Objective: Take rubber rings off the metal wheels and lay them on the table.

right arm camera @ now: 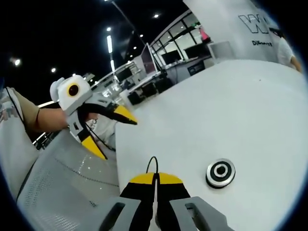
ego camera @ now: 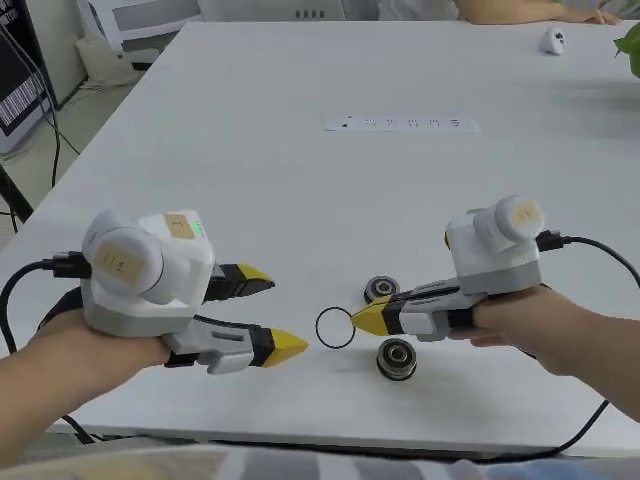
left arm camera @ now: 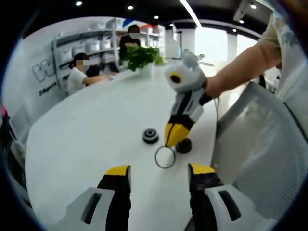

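A white table takes up most of the head view. The left gripper is held at 8 o'clock in that view, above the near edge, with its two yellow-tipped jaws spread well apart and nothing between them. In its own view, the left gripper is seen with the same wide gap. The right gripper is held at 4 o'clock in the head view, with its jaws pressed together on the edge of a thin black rubber ring. In the right gripper view, the right gripper is seen closed on the ring, which rises from between the tips toward 12 o'clock. Whether the ring touches the table cannot be told.

A white power strip lies far up the table, toward 12 o'clock from the ring. Two metal wheels are seen on the table beside the right gripper: one wheel at 2 o'clock from the ring, the other wheel at 4 o'clock. Both are apart from the ring, which sits near the table's front edge between the two grippers.
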Available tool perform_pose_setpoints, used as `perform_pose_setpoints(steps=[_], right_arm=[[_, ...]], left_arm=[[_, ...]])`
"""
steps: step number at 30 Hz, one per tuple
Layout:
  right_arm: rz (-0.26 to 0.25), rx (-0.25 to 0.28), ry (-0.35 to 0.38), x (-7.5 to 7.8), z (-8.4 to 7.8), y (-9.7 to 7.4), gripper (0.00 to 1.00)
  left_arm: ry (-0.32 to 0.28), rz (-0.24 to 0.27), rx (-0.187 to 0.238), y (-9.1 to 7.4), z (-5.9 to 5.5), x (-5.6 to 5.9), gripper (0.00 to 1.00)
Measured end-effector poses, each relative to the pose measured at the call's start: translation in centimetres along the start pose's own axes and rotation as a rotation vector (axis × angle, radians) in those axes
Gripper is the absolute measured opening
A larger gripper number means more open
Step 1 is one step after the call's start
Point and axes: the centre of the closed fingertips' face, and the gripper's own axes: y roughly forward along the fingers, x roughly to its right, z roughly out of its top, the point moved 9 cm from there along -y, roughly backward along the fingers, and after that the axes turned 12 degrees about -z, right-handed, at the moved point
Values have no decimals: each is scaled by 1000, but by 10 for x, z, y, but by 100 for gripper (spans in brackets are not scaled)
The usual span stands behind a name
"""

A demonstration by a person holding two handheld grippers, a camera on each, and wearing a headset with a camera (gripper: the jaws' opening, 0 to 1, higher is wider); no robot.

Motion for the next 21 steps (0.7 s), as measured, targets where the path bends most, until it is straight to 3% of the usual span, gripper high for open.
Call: perform_pose_setpoints(steps=[12,21], right_arm=[[-1,-67,-43,-4,-8,17,0],[-36,-97,-64,-3,-13,22,0]], left_arm=[[-11,5,-1,-2,-3,2,48],[-14,6,-5,-2,-4,2,48]])
